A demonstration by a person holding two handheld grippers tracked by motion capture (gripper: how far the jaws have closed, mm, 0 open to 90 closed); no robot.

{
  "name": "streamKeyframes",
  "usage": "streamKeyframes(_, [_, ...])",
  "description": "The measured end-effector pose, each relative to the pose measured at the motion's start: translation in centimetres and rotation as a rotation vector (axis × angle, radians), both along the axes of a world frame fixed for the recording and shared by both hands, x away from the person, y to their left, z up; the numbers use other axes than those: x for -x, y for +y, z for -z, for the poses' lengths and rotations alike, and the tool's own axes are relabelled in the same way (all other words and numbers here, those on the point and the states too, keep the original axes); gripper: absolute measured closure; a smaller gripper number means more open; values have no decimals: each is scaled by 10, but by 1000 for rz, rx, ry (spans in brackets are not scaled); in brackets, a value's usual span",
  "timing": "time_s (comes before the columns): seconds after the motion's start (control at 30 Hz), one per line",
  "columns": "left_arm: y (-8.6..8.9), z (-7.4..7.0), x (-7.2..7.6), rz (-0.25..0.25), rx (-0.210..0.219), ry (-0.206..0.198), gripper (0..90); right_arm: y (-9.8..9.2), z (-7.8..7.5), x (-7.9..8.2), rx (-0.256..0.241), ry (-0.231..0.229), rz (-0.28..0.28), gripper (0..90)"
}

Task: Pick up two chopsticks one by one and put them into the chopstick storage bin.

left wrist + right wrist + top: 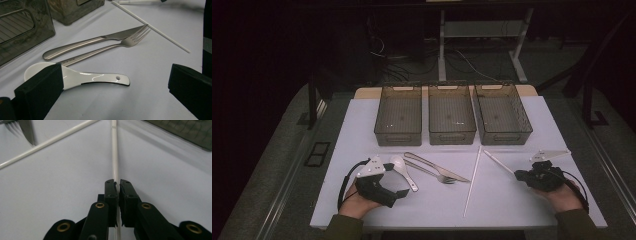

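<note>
A white ceramic spoon (95, 77) lies on the white table (432, 205), between the wide-apart jaws of my open left gripper (116, 75); the left jaw hides part of its bowl. Beside the spoon (402, 167) lie a steel knife (434, 166) and a fork (436, 175), both also in the left gripper view as knife (82, 42) and fork (105, 48). My right gripper (117, 182) is shut on a thin white stick (114, 157) that lies on the table. In the high view this gripper (518, 175) holds the stick (498, 162) by its near end. A second, longer white stick (473, 181) lies in the middle.
Three see-through grey bins stand side by side at the back: left (398, 116), middle (451, 117), right (503, 115). Bare table shows along the front edge between my two hands. The surroundings beyond the table are dark, with cables and desk legs behind.
</note>
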State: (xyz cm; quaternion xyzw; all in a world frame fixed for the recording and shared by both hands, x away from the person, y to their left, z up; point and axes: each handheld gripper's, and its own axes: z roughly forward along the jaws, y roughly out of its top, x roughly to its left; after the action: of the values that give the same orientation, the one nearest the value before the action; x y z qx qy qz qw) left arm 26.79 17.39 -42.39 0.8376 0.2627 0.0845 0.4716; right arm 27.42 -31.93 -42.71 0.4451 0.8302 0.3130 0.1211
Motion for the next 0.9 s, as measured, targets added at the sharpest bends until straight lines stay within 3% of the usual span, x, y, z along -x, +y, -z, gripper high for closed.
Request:
streamKeyframes(0.3, [1,0,0,2,0,-1,0,-6,-13,3,-43,-34,-15,850])
streamKeyframes(0.53, [1,0,0,4,-1,-1,0,-13,-26,6,-114,-60,-28,850])
streamKeyframes(0.63, [1,1,0,6,5,-2,0,-14,-28,5,-123,-69,-35,850])
streamKeyframes(0.9, [2,2,-1,5,3,-2,0,-9,-41,0,-159,-97,-55,850])
